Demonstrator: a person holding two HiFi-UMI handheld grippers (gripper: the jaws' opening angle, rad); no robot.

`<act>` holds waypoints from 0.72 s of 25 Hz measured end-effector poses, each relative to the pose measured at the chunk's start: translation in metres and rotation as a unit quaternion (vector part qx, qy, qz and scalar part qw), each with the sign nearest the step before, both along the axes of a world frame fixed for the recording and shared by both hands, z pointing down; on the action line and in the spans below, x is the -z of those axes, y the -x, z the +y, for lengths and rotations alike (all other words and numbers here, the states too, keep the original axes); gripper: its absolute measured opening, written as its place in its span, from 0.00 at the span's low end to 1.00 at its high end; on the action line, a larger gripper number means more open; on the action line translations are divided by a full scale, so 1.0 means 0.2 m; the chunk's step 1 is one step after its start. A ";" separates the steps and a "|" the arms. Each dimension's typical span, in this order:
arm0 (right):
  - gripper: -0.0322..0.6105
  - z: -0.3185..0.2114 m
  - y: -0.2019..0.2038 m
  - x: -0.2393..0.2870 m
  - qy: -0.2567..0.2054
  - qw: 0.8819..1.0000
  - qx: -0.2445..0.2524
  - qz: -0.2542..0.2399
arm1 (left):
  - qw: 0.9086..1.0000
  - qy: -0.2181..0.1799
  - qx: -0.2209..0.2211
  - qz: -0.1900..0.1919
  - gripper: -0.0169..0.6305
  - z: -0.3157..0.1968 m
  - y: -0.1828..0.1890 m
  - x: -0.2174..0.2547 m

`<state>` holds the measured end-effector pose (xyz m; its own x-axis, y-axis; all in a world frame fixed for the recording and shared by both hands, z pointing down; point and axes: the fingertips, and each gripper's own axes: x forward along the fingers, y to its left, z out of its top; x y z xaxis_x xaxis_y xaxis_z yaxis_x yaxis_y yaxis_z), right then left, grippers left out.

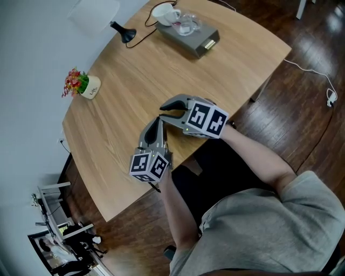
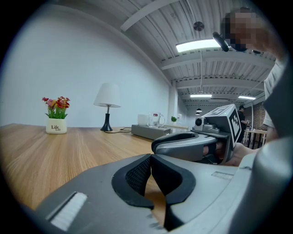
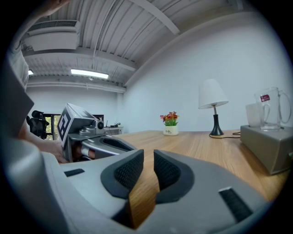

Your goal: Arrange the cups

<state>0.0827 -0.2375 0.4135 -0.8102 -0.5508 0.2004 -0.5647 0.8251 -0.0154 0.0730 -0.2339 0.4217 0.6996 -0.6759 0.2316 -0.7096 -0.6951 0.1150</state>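
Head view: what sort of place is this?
Probably an office or lab workspace, not a home: a wooden table with a lamp, a flower pot and cups on a grey box, under an exposed ribbed ceiling with strip lights.

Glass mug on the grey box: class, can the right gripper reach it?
Probably yes: only bare table lies between the glass mug and the right gripper, whose shut jaws must open first.

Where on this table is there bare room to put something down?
The wide middle of the table, between flower pot, grey box, left gripper and right gripper, is bare. The far end is crowded: lamp, cable, cups on the box.
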 end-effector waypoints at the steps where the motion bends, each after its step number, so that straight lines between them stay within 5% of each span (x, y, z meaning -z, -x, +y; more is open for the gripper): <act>1: 0.15 0.00 0.00 0.00 0.001 1.000 0.001 -0.001 | 1.000 -0.003 0.000 0.001 0.04 0.00 0.00 0.00; 18: 0.15 -0.07 -0.19 0.04 -0.013 0.999 -0.039 -0.014 | 0.999 -0.036 0.007 0.011 0.04 0.00 0.00 0.04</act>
<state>0.1214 -0.2519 0.4054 -0.7701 -0.6166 0.1637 -0.6264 0.7794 -0.0107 0.0732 -0.2333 0.4135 0.6940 -0.7004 0.1668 -0.7176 -0.6919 0.0800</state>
